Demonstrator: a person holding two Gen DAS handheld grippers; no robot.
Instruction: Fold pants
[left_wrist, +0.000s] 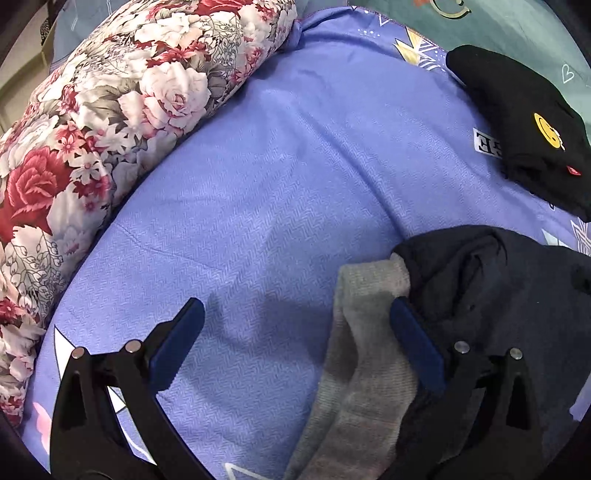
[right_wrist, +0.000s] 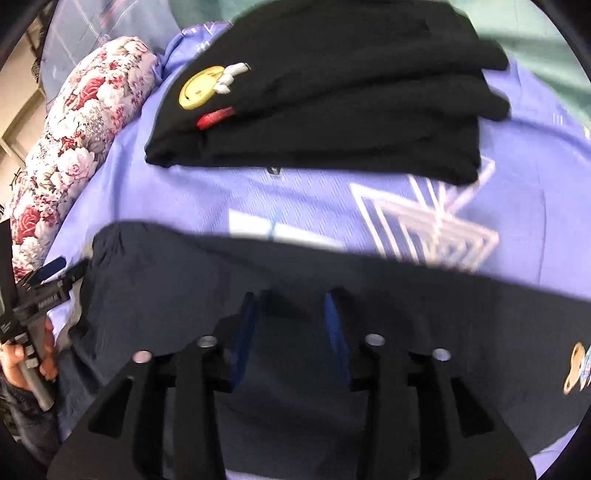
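Observation:
Dark navy pants (right_wrist: 332, 295) lie across the blue bedsheet (left_wrist: 258, 166); in the left wrist view their end (left_wrist: 498, 277) shows at lower right with a grey ribbed band (left_wrist: 369, 332). My left gripper (left_wrist: 295, 317) is open, its right finger beside the grey band; it also shows in the right wrist view (right_wrist: 55, 275) at the pants' left edge. My right gripper (right_wrist: 291, 314) hovers low over the pants' middle, jaws partly open with dark cloth between them; a grip is not clear.
A folded black garment (right_wrist: 332, 92) with a yellow smiley patch (right_wrist: 199, 86) lies farther back on the sheet, also in the left wrist view (left_wrist: 524, 122). A rolled floral quilt (left_wrist: 92, 129) runs along the left side.

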